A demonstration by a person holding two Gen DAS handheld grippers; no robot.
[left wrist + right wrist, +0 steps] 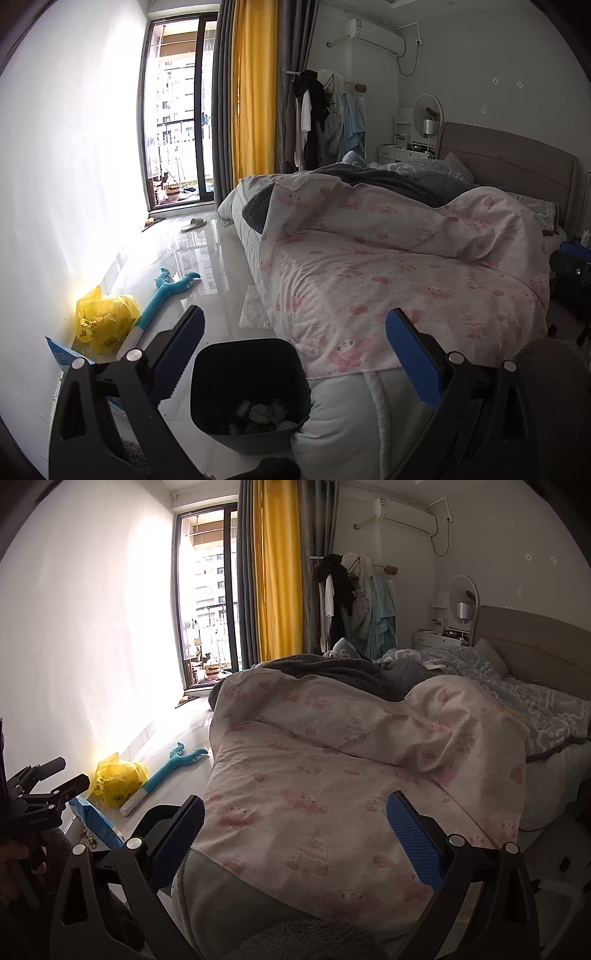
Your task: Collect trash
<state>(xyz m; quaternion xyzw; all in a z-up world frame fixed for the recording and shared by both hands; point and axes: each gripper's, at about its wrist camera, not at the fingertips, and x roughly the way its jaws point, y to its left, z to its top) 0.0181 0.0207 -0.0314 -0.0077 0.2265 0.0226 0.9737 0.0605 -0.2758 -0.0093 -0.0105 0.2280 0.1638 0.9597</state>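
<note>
both grippers are held with their blue pads spread wide and nothing between them. the left gripper (295, 328) hangs above and just behind the dark trash bin (251, 391), which stands on the glossy floor (207, 258) tight against the foot corner of the bed (369, 280); crumpled grey scraps already lie in its bottom. the right gripper (295, 812) looks out over the pink-printed duvet (332, 768), with the floor clutter forward and to its left.

the loose trash sits ahead and to the left of the left gripper, along the wall: a crumpled yellow plastic bag (105, 317), a blue packet (61, 354) nearer in, and a clear bubble-wrap piece (253, 314) on the floor straight ahead, beyond the bin. a teal plush toy (162, 295) lies just beside the bag, touching or nearly so.

the likely slip, i'd judge, is pinching the toy's handle along with the bag, since they crowd each other. thin film may also slide out of a shallow grip, or the bubble wrap may skate on the shiny tile when pressed. reaching left past the bin could knock it over, as it looks light and mostly empty.
</note>
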